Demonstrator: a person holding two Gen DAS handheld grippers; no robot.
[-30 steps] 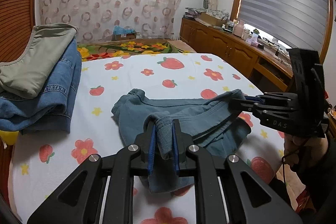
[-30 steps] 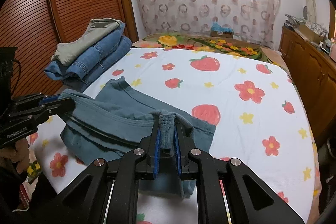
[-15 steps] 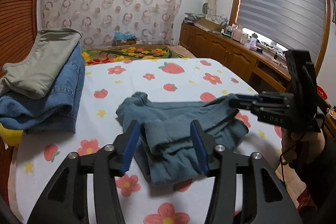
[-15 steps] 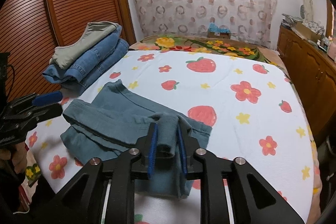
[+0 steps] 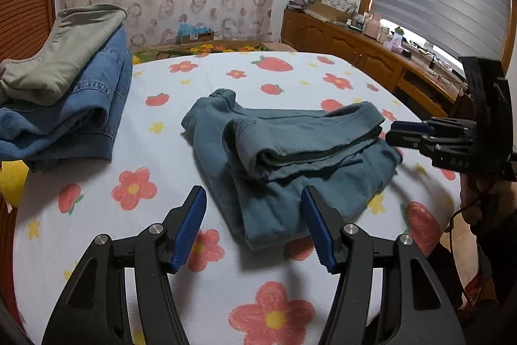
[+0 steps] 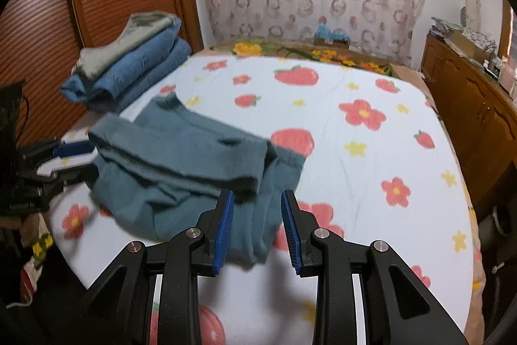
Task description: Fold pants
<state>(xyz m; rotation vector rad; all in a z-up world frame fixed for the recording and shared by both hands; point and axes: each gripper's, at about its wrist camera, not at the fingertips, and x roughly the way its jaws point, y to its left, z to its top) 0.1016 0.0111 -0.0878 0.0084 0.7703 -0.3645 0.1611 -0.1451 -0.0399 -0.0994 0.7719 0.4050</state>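
the left gripper (image 5: pixel 253 223) is released and its jaws are opening, blue pads apart and clear of the cloth, with the near edge of the folded teal pants (image 5: pixel 290 157) just ahead between them. the right gripper (image 6: pixel 257 227) is also opening, its pads straddling the pants' near corner without pressing it. both point downward at the bed (image 6: pixel 371 170). the pants lie mid-bed; stacked jeans (image 5: pixel 64 115) sit well apart, with bare sheet all around.

Black angular left tongs (image 5: pixel 253 227), ribbed blue pads (image 5: pixel 190 227), silver screws (image 5: pixel 156 228)
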